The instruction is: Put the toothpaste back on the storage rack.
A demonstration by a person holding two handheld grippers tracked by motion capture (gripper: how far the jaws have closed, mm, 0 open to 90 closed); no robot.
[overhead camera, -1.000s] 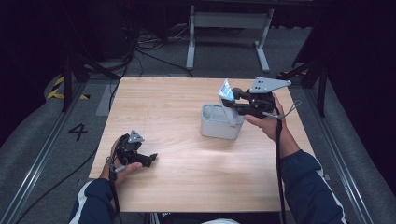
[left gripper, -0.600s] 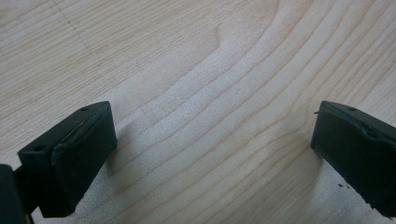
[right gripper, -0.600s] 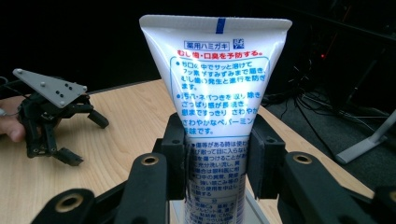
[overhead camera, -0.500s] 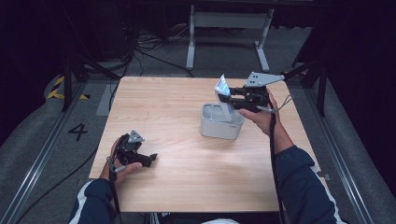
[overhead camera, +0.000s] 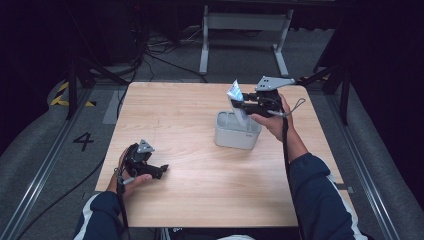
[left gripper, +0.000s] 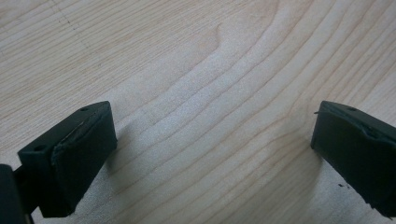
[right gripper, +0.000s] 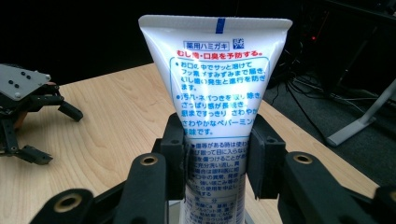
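Observation:
My right gripper (overhead camera: 240, 106) is shut on a white tube of toothpaste (overhead camera: 236, 100) with blue and red print, held upright with its crimped end up over the grey bin (overhead camera: 235, 136). In the right gripper view the tube (right gripper: 215, 88) stands between the two black jaws, my right gripper (right gripper: 215, 161) pinching its middle. My left gripper (overhead camera: 159, 170) rests on the table's near left, open, held in a hand. In the left gripper view its fingers (left gripper: 70, 154) stand wide apart over bare wood, nothing between them.
The wooden table (overhead camera: 180, 115) has floor rails on both sides and a metal stand (overhead camera: 245, 30) behind it. The grey bin sits right of centre. The left gripper (right gripper: 28, 112) lies far off in the right gripper view.
The right gripper with the tube has shifted a little toward the table's far side and left, staying above the bin. The left gripper has not moved.

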